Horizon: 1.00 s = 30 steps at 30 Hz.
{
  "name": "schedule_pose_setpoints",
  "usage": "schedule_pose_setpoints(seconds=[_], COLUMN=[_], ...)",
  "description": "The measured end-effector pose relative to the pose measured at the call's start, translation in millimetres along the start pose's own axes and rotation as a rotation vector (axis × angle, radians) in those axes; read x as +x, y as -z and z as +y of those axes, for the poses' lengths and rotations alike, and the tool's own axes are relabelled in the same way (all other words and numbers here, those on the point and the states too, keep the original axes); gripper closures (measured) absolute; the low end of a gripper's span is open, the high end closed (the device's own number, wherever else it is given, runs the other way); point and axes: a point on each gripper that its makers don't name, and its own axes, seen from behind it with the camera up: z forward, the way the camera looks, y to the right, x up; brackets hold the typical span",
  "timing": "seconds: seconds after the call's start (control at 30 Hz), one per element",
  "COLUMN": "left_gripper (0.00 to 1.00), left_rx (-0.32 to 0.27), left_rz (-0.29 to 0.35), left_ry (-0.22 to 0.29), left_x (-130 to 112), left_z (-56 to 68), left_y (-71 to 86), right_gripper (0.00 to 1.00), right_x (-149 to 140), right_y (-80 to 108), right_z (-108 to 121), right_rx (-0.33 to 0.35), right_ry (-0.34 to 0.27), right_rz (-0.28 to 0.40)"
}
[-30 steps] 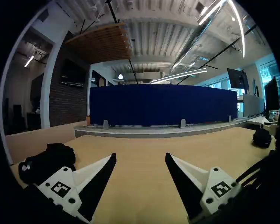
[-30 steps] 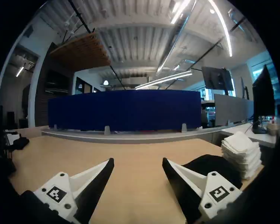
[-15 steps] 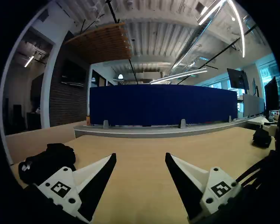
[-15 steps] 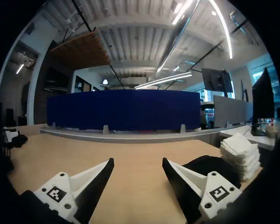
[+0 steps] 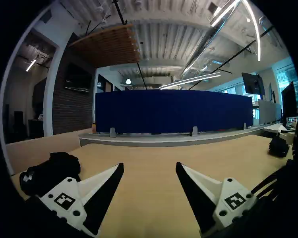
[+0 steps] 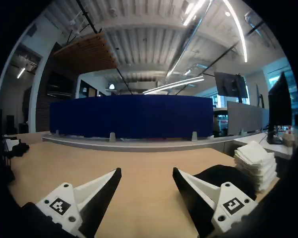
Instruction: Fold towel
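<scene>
Both grippers wide apart above the bench, nothing held.

Left gripper view: left gripper (image 5: 149,164), two fingers spread wide over bare wooden bench (image 5: 149,186), one square black-and-white coded marker (image 5: 64,200) per finger; one black bundle (image 5: 53,169) lies on the bench just behind the left finger; one blue partition (image 5: 169,111) stands along the far bench edge. Right gripper view: right gripper (image 6: 146,169), two fingers equally wide, again one marker each; one black cloth (image 6: 224,174) lies behind the right finger, with one stack of folded white towels (image 6: 256,162) just beside it at the bench's right edge; layer count unclear.
</scene>
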Motion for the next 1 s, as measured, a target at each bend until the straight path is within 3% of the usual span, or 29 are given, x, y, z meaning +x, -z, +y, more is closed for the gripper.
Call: schedule_pose_setpoints(seconds=[1.0], left_gripper=[0.03], left_rx=[0.0], left_rz=[0.0], left_ry=[0.0], left_x=[0.0], left_z=[-0.1], left_y=[0.1], right_gripper=[0.0], right_x=[-0.1], right_y=[3.7], right_z=[-0.1], right_rx=[0.0], right_ry=[0.0], right_rz=[0.0])
